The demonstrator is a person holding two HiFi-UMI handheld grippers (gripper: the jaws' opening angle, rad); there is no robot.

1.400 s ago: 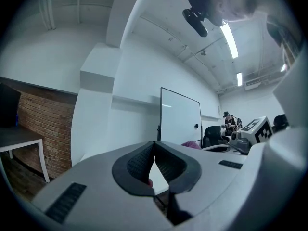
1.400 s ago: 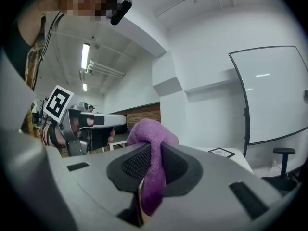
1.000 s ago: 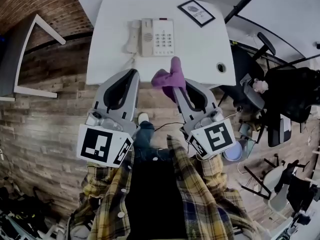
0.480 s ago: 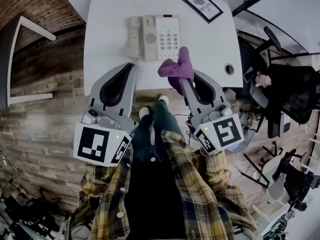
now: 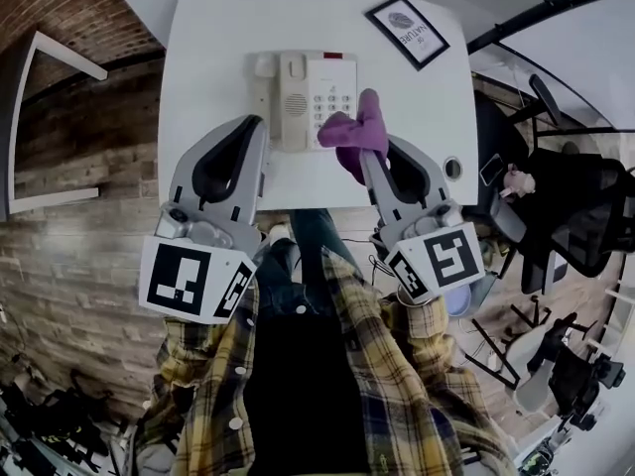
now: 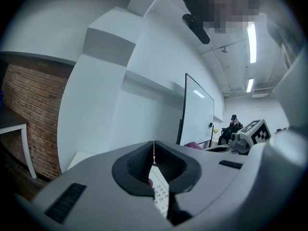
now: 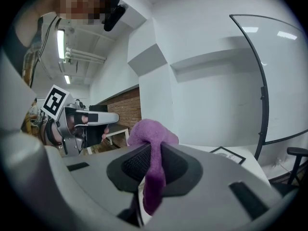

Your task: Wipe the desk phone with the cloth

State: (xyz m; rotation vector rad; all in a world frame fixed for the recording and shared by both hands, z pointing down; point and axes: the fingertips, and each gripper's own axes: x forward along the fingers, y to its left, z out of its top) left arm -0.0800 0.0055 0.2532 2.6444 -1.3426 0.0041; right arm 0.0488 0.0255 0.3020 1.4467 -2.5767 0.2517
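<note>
A cream desk phone (image 5: 306, 95) with its handset (image 5: 260, 95) on the left lies on the white table (image 5: 208, 48). My right gripper (image 5: 369, 155) is shut on a purple cloth (image 5: 355, 133), and the cloth hangs over the phone's right edge by the keypad. In the right gripper view the cloth (image 7: 151, 148) is pinched between the dark pads and bulges above them. My left gripper (image 5: 260, 127) is shut with nothing in it, its tip beside the phone's front left corner. The keypad (image 6: 160, 195) shows just below the closed jaws in the left gripper view.
A small black-framed picture (image 5: 407, 30) lies at the table's far right corner. A round cable hole (image 5: 452, 168) sits near the right front edge. Office chairs (image 5: 556, 196) and gear crowd the floor to the right. A white table frame (image 5: 50, 117) stands left on the wood floor.
Both grippers have come forward over the table's front edge. The cloth has moved from in front of the phone to its right side.
</note>
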